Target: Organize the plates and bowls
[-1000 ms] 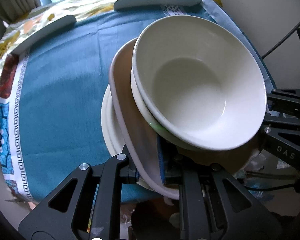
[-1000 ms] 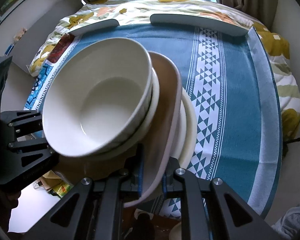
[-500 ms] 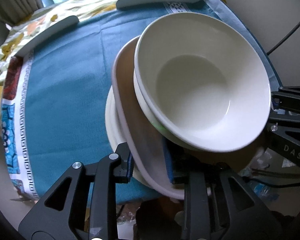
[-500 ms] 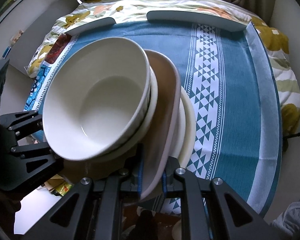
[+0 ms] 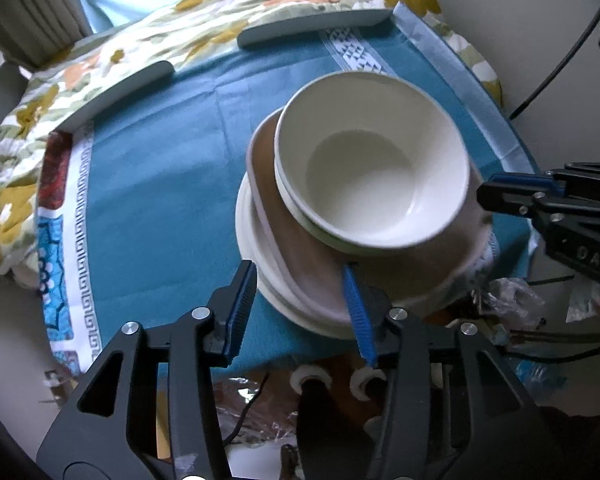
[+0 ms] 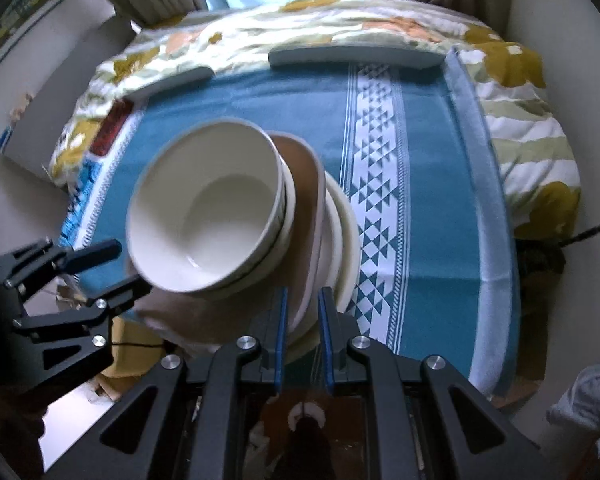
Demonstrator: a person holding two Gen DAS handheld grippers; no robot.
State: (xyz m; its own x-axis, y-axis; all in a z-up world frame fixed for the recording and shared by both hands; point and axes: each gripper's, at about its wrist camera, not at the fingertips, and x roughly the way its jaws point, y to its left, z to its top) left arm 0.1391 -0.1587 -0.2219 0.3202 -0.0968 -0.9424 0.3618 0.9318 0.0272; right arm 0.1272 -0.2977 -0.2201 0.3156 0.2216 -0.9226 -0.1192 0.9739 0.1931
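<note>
A stack stands near the table's front edge: white round plates (image 5: 256,256) at the bottom, a brown rounded-square plate (image 5: 300,248) on them, and nested white bowls (image 5: 372,168) on top. My left gripper (image 5: 300,304) is open, its blue pads on either side of the stack's near rim. My right gripper (image 6: 303,312) is slightly open around the plate rims (image 6: 312,280), its pads apart from them. The stack also shows in the right wrist view, bowls (image 6: 208,216) on top. Each gripper shows in the other's view: the right one (image 5: 548,200), the left one (image 6: 80,272).
A blue patterned tablecloth (image 5: 148,184) covers the round table over a floral cloth (image 6: 532,128). Two grey bars (image 5: 316,28) lie at the far edge. Clutter and cables (image 5: 512,312) sit below the table's front edge. A wall is close on the right.
Both grippers have let go of the plates and pulled back. The left jaws opened wide; the right jaws opened a little. The stack now rests on the table.
</note>
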